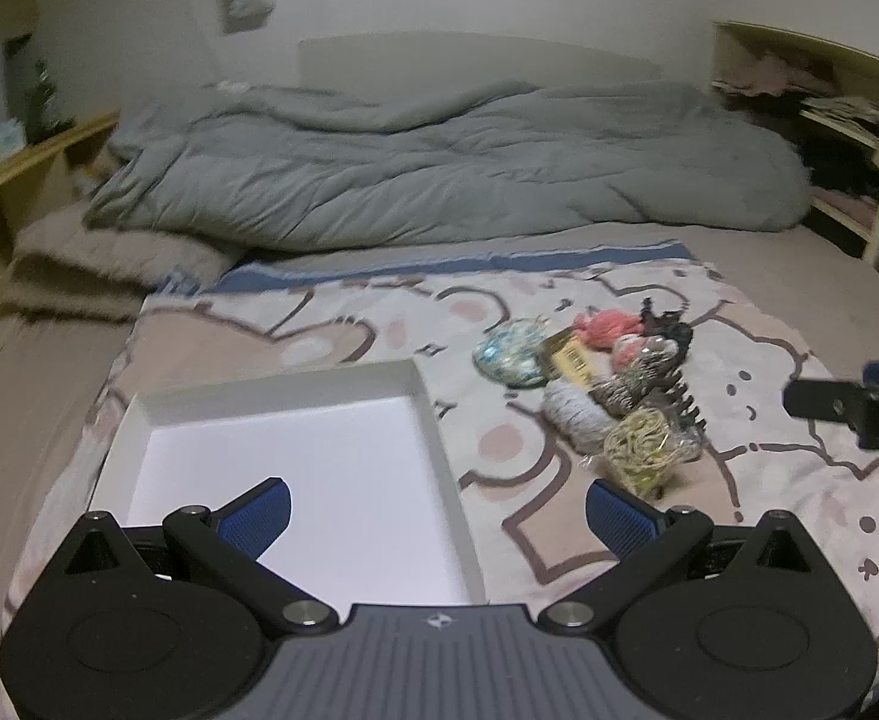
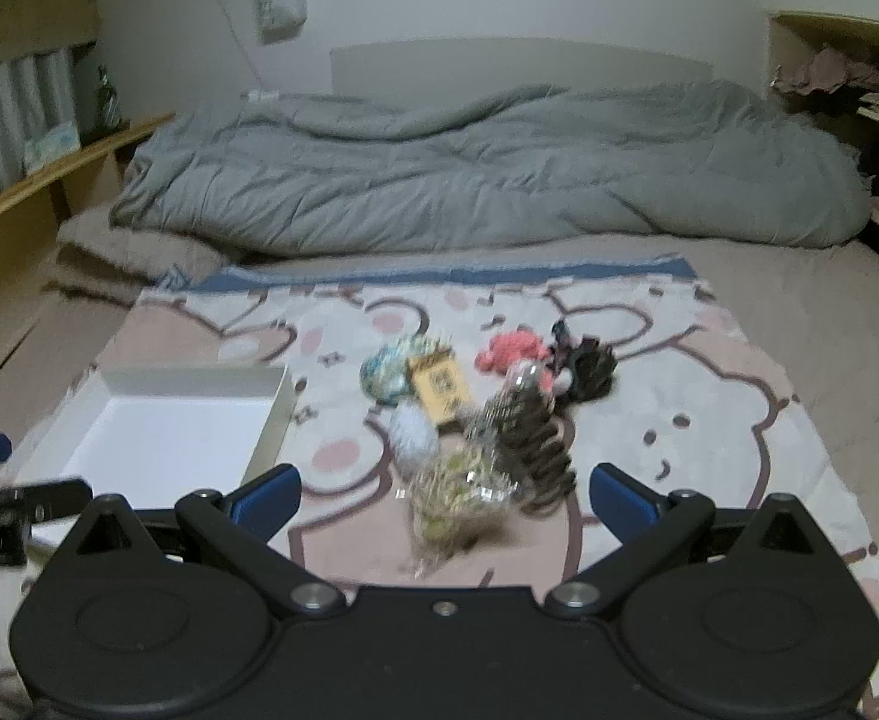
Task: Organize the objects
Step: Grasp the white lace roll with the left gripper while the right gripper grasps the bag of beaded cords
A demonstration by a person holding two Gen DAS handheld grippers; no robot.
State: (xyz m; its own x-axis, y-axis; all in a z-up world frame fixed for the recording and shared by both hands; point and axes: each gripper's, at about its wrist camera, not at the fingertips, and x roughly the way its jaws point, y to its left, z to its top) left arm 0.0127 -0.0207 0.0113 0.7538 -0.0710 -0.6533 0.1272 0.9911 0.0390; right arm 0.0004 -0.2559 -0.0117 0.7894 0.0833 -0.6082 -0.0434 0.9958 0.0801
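Right tongs [image 2: 444, 495] hovering spread and empty over the pile.
Aiming low at the nearest bagged bundle [image 2: 457, 495], pinching its middle; left tongs [image 1: 438, 515] waiting spread over the white tray [image 1: 439, 444].

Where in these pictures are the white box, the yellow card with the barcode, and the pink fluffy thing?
white box [image 1: 295, 462]: left wrist view, on its bare floor.
yellow card [image 2: 439, 387]: right wrist view, middle of its printed face.
pink fluffy thing [image 2: 511, 351]: right wrist view, centre of the bundle.

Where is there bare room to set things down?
The white box is bare inside. The bear-print cloth is free right of the pile, and in the strip between box and pile. The pile of small items is crowded, items touching.
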